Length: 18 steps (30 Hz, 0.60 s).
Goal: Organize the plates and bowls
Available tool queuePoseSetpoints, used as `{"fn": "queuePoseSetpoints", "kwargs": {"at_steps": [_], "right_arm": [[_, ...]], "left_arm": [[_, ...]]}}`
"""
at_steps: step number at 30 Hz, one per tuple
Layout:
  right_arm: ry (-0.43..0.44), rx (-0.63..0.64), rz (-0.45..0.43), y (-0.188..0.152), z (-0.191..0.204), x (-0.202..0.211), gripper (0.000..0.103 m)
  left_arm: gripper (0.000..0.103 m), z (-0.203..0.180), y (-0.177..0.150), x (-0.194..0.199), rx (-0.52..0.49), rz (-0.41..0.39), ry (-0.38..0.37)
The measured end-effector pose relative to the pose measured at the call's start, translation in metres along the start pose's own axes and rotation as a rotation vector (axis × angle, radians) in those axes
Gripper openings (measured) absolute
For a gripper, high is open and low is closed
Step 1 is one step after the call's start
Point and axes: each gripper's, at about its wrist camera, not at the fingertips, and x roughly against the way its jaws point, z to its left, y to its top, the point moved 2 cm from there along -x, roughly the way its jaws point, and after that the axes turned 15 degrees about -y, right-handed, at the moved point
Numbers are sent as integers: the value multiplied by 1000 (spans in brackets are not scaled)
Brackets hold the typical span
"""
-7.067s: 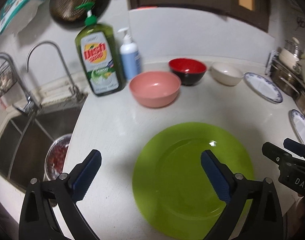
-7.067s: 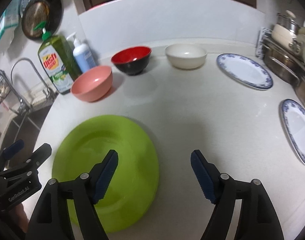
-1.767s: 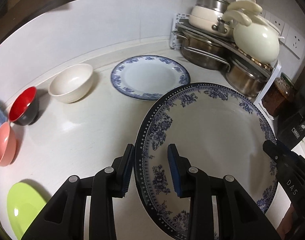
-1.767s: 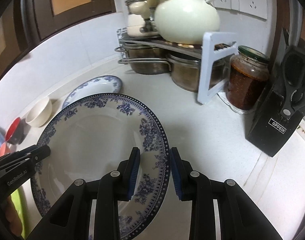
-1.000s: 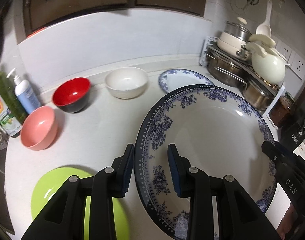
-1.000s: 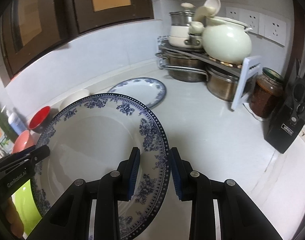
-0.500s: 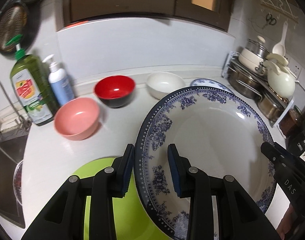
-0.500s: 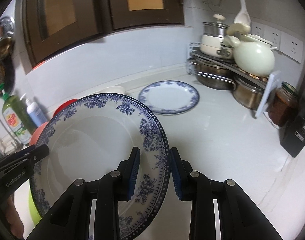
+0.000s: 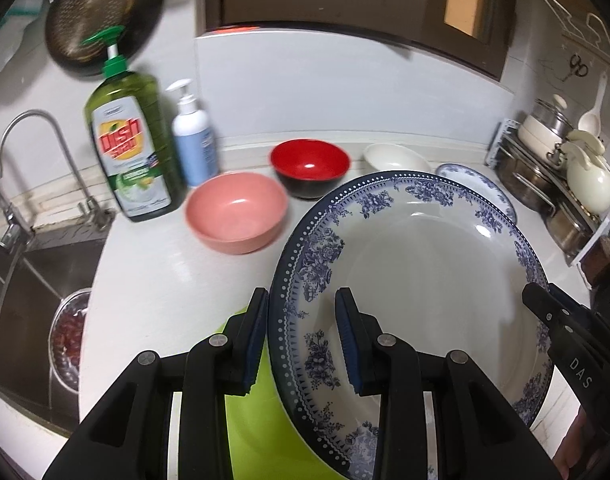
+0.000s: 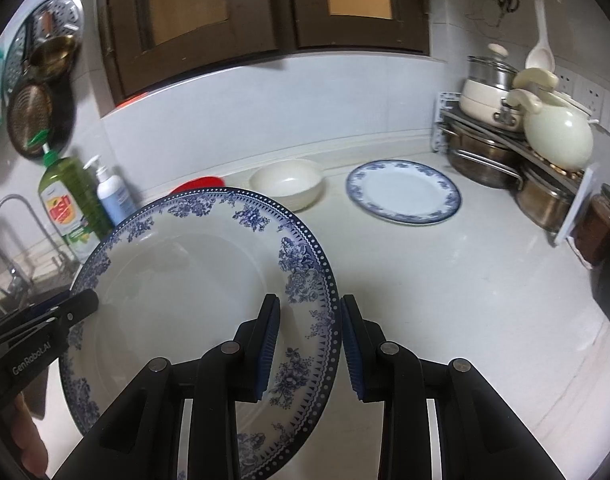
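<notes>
Above the white counter [image 10: 445, 280], a big blue-flowered plate [image 9: 417, 264] is held up in the air by both grippers. Its left rim is pinched by the left gripper [image 9: 303, 334], with one blue pad on top and one below. Its right rim is pinched the same way by the right gripper [image 10: 309, 346]. Both sets of jaws are kept narrow and are pressed on the plate. The plate is tipped a little, with its far edge higher.

A green plate [image 9: 249, 412] is seen on the counter just under the left rim of the held plate. It is likely meant as the spot for stacking. A pink bowl [image 9: 236, 218], a red bowl [image 9: 309, 166] and a white bowl [image 10: 287, 184] are lined up near the wall. A smaller blue-rimmed plate [image 10: 403, 190] is left lying well apart, nearer the pots.

The plate could be dropped if one grip is loosened too soon, since only the thin rim is held. It could be chipped if it is set down hard or crooked on the green plate. The pink bowl could be bumped if the plate is swung too far forward.
</notes>
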Motion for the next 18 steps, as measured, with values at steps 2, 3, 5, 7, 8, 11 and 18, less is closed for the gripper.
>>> {"fn": "queuePoseSetpoints", "kwargs": {"at_steps": [2, 3, 5, 7, 8, 11, 18], "right_arm": [[14, 11, 6, -3, 10, 0, 32], [19, 14, 10, -4, 14, 0, 32], [33, 26, 16, -7, 23, -1, 32], [47, 34, 25, -11, 32, -3, 32], [54, 41, 31, -13, 37, -4, 32], [72, 58, 47, -20, 48, -6, 32], [92, 94, 92, -38, 67, -14, 32]], "left_arm": [[34, 10, -4, 4, 10, 3, 14], [34, 13, -5, 5, 13, 6, 20], [34, 22, -8, 6, 23, 13, 33], [34, 31, -13, 8, 31, 24, 51], [34, 36, -16, 9, 35, 27, 58], [34, 45, -23, 9, 46, 44, 75], [34, 62, -41, 3, 66, 84, 106]]}}
